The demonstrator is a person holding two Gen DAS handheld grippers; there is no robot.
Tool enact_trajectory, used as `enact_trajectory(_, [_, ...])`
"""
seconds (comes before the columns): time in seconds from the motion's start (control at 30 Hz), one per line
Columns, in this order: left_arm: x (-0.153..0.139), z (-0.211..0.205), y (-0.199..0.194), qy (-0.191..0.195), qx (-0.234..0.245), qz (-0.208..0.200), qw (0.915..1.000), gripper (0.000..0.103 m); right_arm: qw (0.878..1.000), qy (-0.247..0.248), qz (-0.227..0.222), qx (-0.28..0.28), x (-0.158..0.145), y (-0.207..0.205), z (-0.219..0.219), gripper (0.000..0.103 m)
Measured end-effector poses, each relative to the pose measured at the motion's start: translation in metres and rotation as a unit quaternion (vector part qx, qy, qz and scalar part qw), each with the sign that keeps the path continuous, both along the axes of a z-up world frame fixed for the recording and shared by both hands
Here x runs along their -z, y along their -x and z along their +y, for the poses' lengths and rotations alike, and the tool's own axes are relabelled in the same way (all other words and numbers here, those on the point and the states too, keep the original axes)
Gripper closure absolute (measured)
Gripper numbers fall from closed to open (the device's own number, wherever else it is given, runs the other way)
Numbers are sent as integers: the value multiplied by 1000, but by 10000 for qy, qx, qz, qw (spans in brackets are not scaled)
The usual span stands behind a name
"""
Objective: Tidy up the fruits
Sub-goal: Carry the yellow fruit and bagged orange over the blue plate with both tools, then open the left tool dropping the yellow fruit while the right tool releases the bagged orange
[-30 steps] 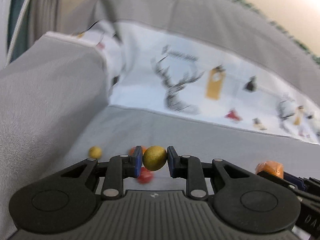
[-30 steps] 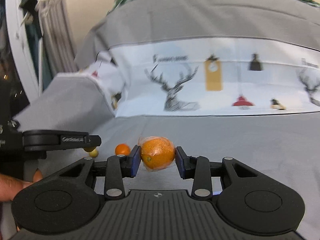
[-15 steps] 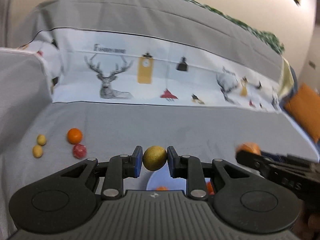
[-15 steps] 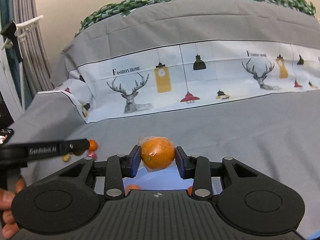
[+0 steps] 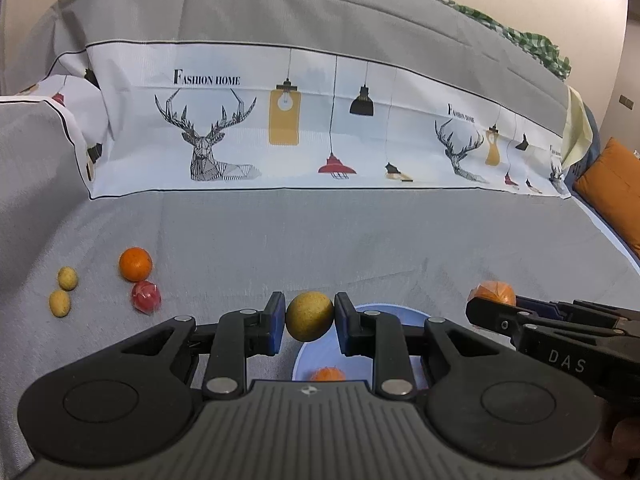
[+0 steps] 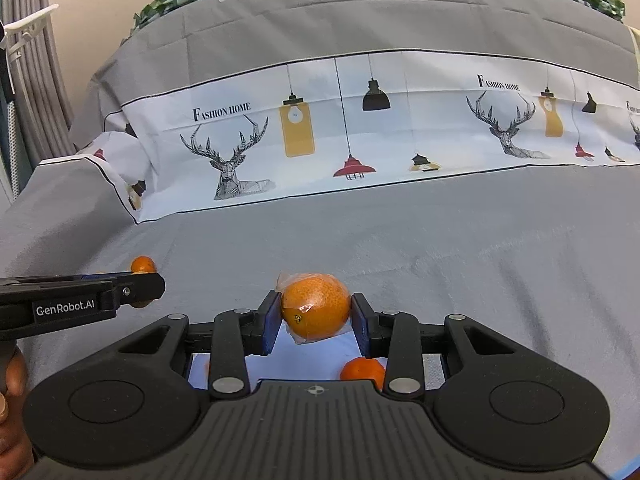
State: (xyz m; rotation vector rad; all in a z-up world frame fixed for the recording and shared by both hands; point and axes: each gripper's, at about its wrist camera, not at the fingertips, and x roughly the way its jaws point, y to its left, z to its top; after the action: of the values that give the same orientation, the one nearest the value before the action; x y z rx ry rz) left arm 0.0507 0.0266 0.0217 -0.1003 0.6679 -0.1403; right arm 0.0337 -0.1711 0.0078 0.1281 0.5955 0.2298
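My left gripper (image 5: 309, 316) is shut on a small yellow-brown fruit (image 5: 309, 315) and holds it over the near-left rim of a light blue bowl (image 5: 362, 354). An orange fruit (image 5: 327, 374) lies in the bowl. My right gripper (image 6: 315, 307) is shut on a plastic-wrapped orange (image 6: 315, 305) above the same bowl (image 6: 276, 364), where another orange (image 6: 362, 372) lies. The right gripper also shows in the left wrist view (image 5: 490, 304), at the right.
On the grey cloth (image 5: 320, 240) at the left lie an orange (image 5: 135, 263), a red wrapped fruit (image 5: 146, 296) and two small yellow fruits (image 5: 67, 278), (image 5: 60, 303). A deer-print backrest cover (image 5: 280, 128) rises behind. An orange cushion (image 5: 612, 192) sits far right.
Both grippers swung from the left side to over the blue bowl, each still holding its fruit. The loose fruits now lie off to the left.
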Motion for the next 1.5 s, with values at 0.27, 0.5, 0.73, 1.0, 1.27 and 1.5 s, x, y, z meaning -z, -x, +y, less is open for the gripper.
enact_trajectory(0.27, [12,-18,-3,-76,610,296,9977,74,10000,-10,81,14,4,-2,-3,64])
enact_trajectory(0.5, [33,-48,2,-556,1275,537,9888,74,9999,-27,161,-29,6,-4,-2,64])
enact_trajectory(0.73, [39,-50,2,-607,1327,626,9873,74,9997,27,199,-105,8,-5,0,64])
enact_trajectory(1.0, [39,-52,3,-646,1367,653,9864,74,9995,66,245,-167,11,-5,3,64])
enact_trajectory(1.27, [40,-53,1,-678,1406,682,9854,74,9996,64,249,-151,12,-5,3,64])
enact_trajectory(1.5, [41,-54,1,-682,1417,683,9852,74,9995,75,257,-166,13,-6,3,64])
